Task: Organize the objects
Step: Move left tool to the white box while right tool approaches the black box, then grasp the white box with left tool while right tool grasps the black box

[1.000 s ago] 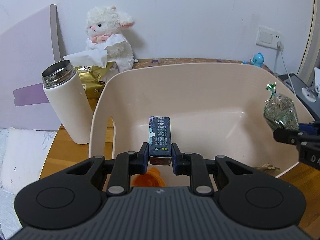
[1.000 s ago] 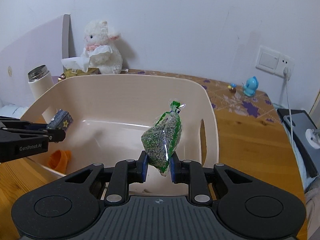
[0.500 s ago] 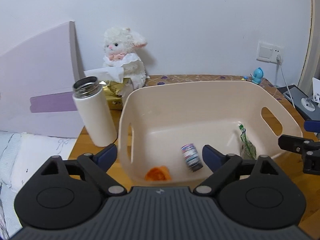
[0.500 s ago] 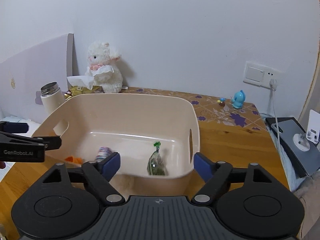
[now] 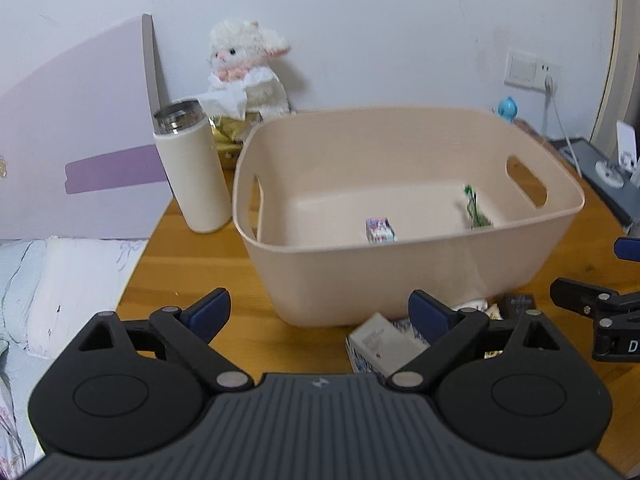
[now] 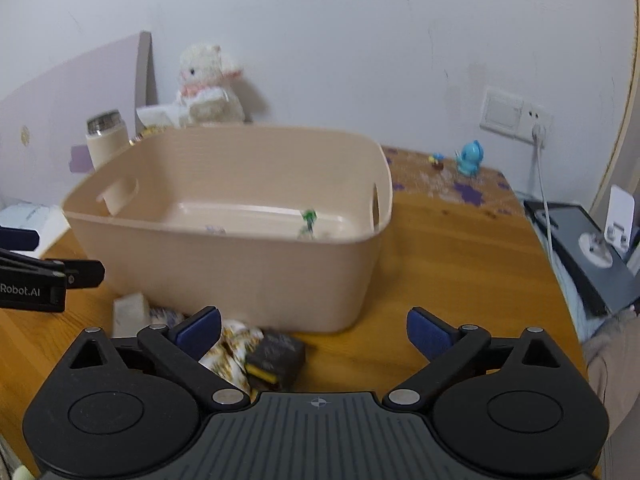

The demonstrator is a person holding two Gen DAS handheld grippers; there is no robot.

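Observation:
A beige plastic bin (image 5: 400,264) (image 6: 248,264) stands on the wooden table. Inside it lie a small printed box (image 5: 380,230) and a green packet (image 5: 474,210) (image 6: 307,222). My left gripper (image 5: 320,312) is open and empty, low in front of the bin. My right gripper (image 6: 314,330) is open and empty, also in front of the bin. On the table before the bin lie a white box (image 5: 380,342) (image 6: 128,312), a patterned wrapper (image 6: 228,350) and a dark box with a yellow edge (image 6: 276,358) (image 5: 518,306).
A white flask (image 5: 192,172) stands left of the bin, with a plush lamb (image 5: 244,68) and a gold tissue pack behind it. A purple board leans at the left. A blue figurine (image 6: 470,158), wall socket with cable and a dark device (image 6: 592,248) are at the right.
Both grippers opened and dropped the printed box and the green packet into the bin, then pulled back and lowered in front of it. Loose items before the bin came into view.

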